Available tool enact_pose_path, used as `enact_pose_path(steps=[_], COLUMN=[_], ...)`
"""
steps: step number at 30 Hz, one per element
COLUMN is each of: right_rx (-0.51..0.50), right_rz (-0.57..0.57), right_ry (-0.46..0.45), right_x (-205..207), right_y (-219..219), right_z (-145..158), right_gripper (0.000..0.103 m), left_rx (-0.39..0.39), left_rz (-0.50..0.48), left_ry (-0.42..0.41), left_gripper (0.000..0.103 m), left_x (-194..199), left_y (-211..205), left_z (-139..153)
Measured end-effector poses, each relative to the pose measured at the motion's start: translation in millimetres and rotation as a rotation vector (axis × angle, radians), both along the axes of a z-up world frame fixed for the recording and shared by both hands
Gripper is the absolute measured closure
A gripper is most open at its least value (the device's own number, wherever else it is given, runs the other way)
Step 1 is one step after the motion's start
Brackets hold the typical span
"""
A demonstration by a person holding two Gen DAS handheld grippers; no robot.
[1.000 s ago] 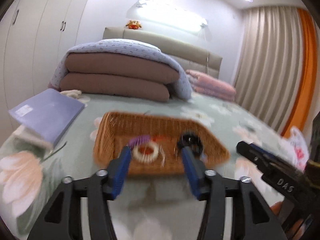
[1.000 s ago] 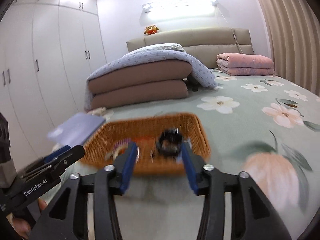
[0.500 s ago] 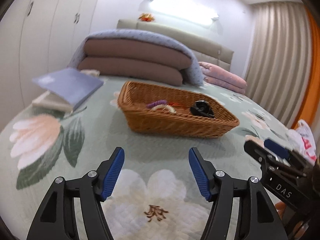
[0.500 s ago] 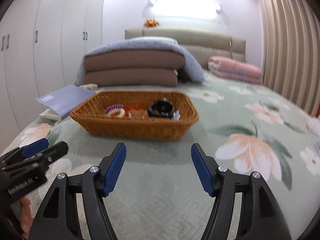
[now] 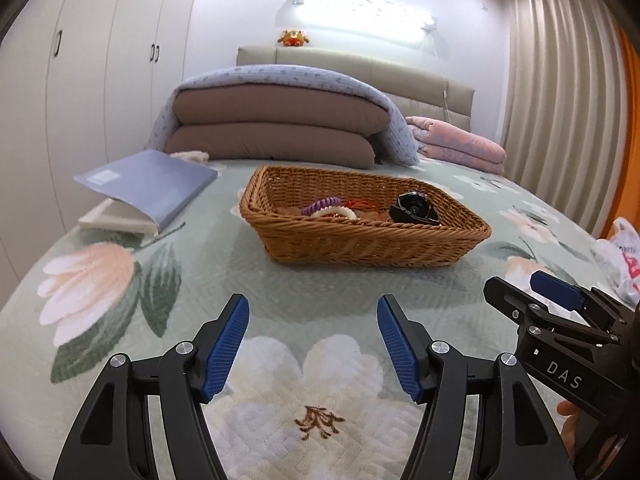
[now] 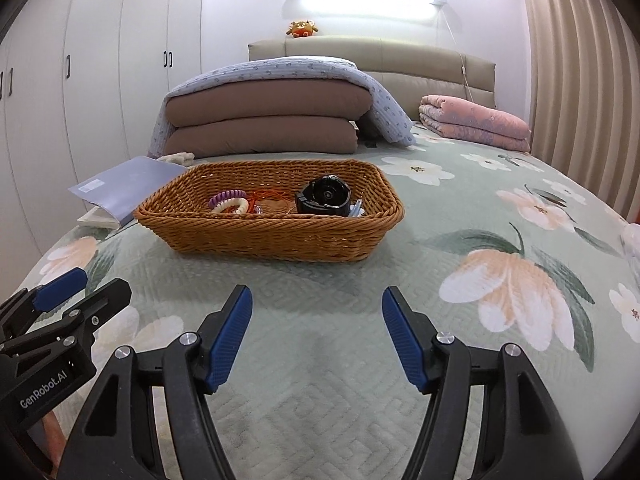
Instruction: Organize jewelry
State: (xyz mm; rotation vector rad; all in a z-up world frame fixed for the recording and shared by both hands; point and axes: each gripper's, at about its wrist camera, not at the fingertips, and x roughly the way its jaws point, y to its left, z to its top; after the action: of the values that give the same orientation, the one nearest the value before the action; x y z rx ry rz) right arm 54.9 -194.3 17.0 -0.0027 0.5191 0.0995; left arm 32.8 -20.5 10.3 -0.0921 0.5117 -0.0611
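Observation:
A wicker basket (image 5: 360,240) (image 6: 272,236) stands on the bed. In it lie a black watch (image 5: 414,208) (image 6: 326,196), a purple coil hair tie (image 5: 320,205) (image 6: 226,198), a white bead bracelet (image 5: 336,212) (image 6: 236,206) and an orange cord (image 5: 360,204) (image 6: 276,198). My left gripper (image 5: 313,312) is open and empty, low over the bedspread short of the basket. My right gripper (image 6: 316,304) is open and empty too, beside it. The right gripper shows in the left wrist view (image 5: 552,312), and the left gripper in the right wrist view (image 6: 68,296).
A blue folder (image 5: 148,182) (image 6: 124,184) rests on a white box left of the basket. Folded brown quilts (image 5: 276,128) and a pink blanket (image 6: 476,126) lie at the bed's head. A white plastic bag (image 5: 620,256) sits at the right edge. Wardrobes stand left, curtains right.
Both grippers have drawn back from over the basket and dropped low over the bedspread. The basket now lies further ahead. Both stay open.

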Motion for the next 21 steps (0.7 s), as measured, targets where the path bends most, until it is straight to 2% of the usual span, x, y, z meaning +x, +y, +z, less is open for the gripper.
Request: enact_pose_path(steps=[21], right_rx=[0.034], right_rz=[0.002], right_ry=[0.022], right_x=[3.6], right_y=[-2.8], right_z=[-1.6], right_gripper=[0.033], left_rx=[0.026], left_rz=[-0.016], left_ry=[0.006], left_gripper=[0.035], left_x=[1.9], left_y=[-3.4], left_z=[-0.5])
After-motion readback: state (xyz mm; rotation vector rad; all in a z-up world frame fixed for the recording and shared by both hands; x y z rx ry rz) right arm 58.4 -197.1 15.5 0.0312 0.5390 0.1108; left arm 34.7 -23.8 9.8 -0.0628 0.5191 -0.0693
